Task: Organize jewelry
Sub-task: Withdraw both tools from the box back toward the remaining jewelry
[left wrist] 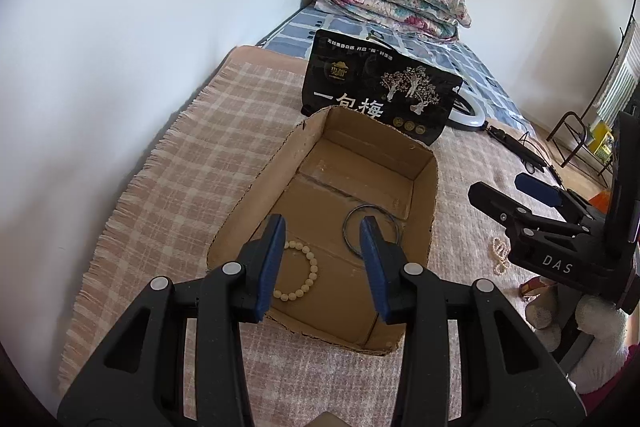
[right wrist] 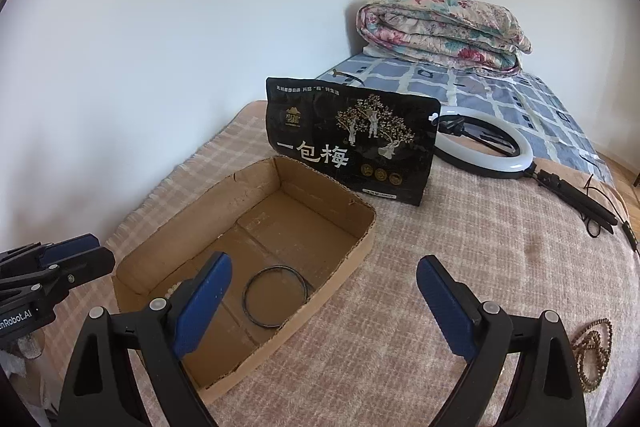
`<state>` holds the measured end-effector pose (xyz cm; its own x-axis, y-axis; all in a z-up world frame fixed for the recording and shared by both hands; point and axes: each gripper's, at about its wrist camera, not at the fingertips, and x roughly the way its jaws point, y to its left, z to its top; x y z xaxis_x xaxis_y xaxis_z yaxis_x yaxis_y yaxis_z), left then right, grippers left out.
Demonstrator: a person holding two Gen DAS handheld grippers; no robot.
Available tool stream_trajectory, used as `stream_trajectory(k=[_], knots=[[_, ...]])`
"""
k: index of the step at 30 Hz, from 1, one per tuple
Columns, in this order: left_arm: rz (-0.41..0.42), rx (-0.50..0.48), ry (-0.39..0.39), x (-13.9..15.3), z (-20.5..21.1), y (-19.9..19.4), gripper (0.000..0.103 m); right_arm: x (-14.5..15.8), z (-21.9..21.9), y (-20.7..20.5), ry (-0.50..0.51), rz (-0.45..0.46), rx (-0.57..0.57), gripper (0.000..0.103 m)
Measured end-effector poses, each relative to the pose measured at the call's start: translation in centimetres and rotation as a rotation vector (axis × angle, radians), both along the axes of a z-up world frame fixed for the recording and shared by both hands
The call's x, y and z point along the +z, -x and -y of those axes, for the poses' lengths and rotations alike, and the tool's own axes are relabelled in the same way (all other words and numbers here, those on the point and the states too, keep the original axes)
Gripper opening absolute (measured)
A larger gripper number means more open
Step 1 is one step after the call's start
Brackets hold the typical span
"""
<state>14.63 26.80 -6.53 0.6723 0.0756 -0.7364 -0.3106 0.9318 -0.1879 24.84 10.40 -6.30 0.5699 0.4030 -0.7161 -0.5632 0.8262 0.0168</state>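
Observation:
An open cardboard box (left wrist: 256, 183) (right wrist: 344, 275) sits on the pink checked blanket. Inside it lie a cream bead bracelet (left wrist: 306, 269) and a thin dark bangle (left wrist: 372, 231) (right wrist: 276, 297). My left gripper (left wrist: 322, 227) (right wrist: 98, 255) hangs open over the box's near end, with the bracelet below its jaws and untouched. My right gripper (right wrist: 324, 267) (left wrist: 498, 185) is wide open over the box's right wall, holding nothing. A pearl strand (left wrist: 500, 255) and a brown bead necklace (right wrist: 596, 351) lie on the blanket to the right of the box.
A black snack bag (right wrist: 352, 143) stands just behind the box. A ring light (right wrist: 488, 143) with its stand lies to the right. A folded floral quilt (right wrist: 440, 31) rests at the far end. A white wall (left wrist: 140, 47) borders the bed's left side.

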Motion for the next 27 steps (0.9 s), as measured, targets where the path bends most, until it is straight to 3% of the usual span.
stream_trajectory(k=[16,19,27], knots=[[0.032,-0.102,-0.049,1.6,5.7,-0.3,0.050,2.5,9.9,1.6,0.072,0.051,-0.124,0.103],[0.034,-0.125,-0.052,1.7,7.0,-0.5,0.059,2.5,12.5,1.6,0.082,0.038,-0.167,0.103],[0.023,-0.184,-0.043,1.5,10.4,-1.5,0.060,1.4,19.0,1.3,0.095,-0.025,-0.272,0.103]])
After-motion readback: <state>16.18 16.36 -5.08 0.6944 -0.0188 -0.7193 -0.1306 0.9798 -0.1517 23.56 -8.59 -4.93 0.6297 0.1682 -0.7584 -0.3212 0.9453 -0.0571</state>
